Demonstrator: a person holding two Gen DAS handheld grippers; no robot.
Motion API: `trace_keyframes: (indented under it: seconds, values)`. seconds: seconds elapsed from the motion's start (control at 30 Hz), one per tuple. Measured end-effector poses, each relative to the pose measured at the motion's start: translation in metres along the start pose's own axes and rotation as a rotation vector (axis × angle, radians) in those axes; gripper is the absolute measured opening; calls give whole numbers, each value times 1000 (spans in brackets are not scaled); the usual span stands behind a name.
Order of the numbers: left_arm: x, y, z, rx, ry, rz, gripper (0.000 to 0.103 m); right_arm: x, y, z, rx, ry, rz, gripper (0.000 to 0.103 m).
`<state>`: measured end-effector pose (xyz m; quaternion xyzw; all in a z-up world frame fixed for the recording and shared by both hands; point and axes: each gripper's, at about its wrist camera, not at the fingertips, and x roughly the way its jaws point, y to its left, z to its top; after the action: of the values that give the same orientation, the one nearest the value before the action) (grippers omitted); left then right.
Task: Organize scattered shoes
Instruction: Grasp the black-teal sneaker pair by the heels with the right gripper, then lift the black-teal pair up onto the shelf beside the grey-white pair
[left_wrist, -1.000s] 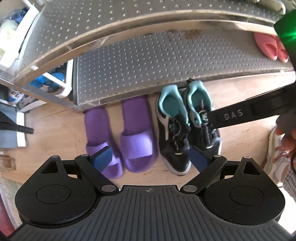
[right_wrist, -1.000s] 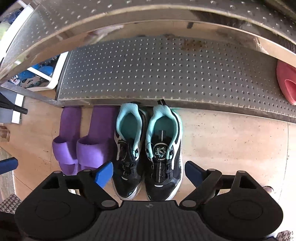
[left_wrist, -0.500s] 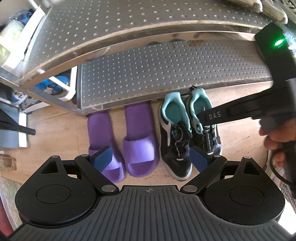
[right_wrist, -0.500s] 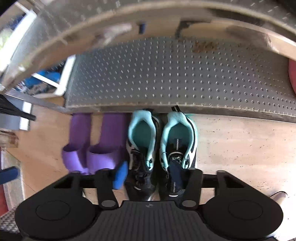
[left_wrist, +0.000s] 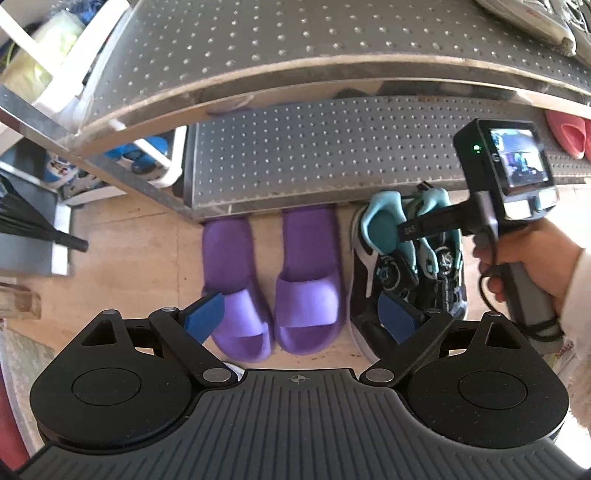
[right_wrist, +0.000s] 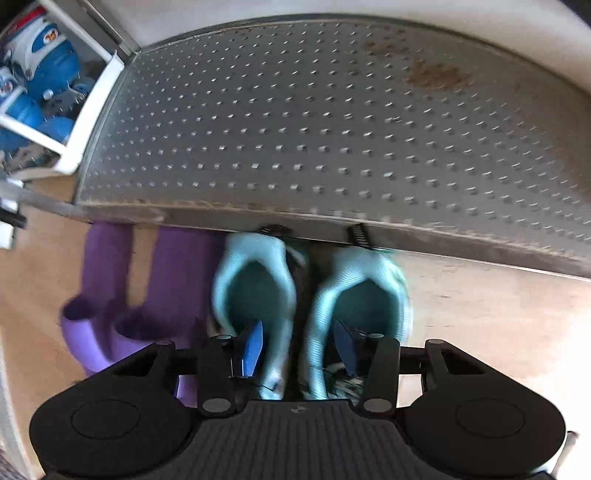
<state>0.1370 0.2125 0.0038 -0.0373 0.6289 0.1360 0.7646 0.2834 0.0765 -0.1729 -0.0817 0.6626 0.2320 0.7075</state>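
Note:
A pair of black sneakers (left_wrist: 384, 258) with teal linings stands on the floor, heels at the rack's bottom shelf. Purple slippers (left_wrist: 306, 280) sit just left of them. My left gripper (left_wrist: 301, 315) hangs open above the slippers, its right pad over the left sneaker's toe. My right gripper (right_wrist: 299, 347) is low over the sneakers (right_wrist: 255, 280), jaws narrowed. One pad sits inside each shoe's opening, with both inner collars between them. A gap shows beside each pad. In the left wrist view a hand (left_wrist: 535, 258) holds that gripper. The purple slippers (right_wrist: 96, 295) lie to its left.
The perforated metal bottom shelf (left_wrist: 332, 147) overhangs the shoes' heels, with a second shelf (left_wrist: 295, 37) above it. Red slippers (left_wrist: 565, 133) rest at the lower shelf's right end. A white bin with blue items (right_wrist: 37, 74) stands left of the rack.
My right gripper narrowed its jaws and dropped down onto the sneakers, its pads now inside the two openings. The left gripper shifted slightly and stayed open.

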Motion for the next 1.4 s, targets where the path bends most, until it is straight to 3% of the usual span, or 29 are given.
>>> trace_keyframes:
  seconds: [0.13, 0.27, 0.3, 0.33, 0.4, 0.43, 0.47, 0.57, 0.8, 1.03, 1.23, 1.33, 1.4]
  values:
    - [0, 4, 2, -18, -1, 1, 94, 24, 2, 6, 40, 13, -25, 52]
    - [1, 6, 5, -26, -1, 0, 94, 53, 0, 5, 67, 19, -73, 51]
    - [0, 7, 6, -31, -2, -1, 94, 61, -2, 1, 71, 13, -91, 53]
    - [-1, 8, 7, -36, -4, -1, 94, 63, -3, -3, 71, -14, -98, 61]
    - [-4, 11, 9, -47, -16, 1, 94, 58, 0, -12, 61, -77, -97, 45]
    - [-5, 12, 9, -50, -24, 3, 94, 52, 2, -17, 47, -106, -95, 27]
    - [-7, 13, 9, -52, -32, 7, 94, 46, 4, -20, 42, -118, -89, 25]
    - [-12, 17, 7, -53, -47, 10, 94, 17, 3, -41, 61, -153, -60, 24]
    - [-33, 19, 4, -49, -117, 29, 94, -95, 8, -118, 48, -294, -10, 23]
    - [-54, 22, 0, -55, -182, 40, 94, -221, 11, -161, 34, -531, 21, 23]
    - [-65, 60, -3, -162, -225, 85, 94, -298, 31, -143, -64, -722, 26, 23]
    - [-68, 85, -4, -233, -246, 118, 94, -325, 54, -103, -154, -835, 13, 23]
    - [-70, 96, -4, -262, -259, 133, 94, -323, 69, -69, -207, -892, -30, 23]
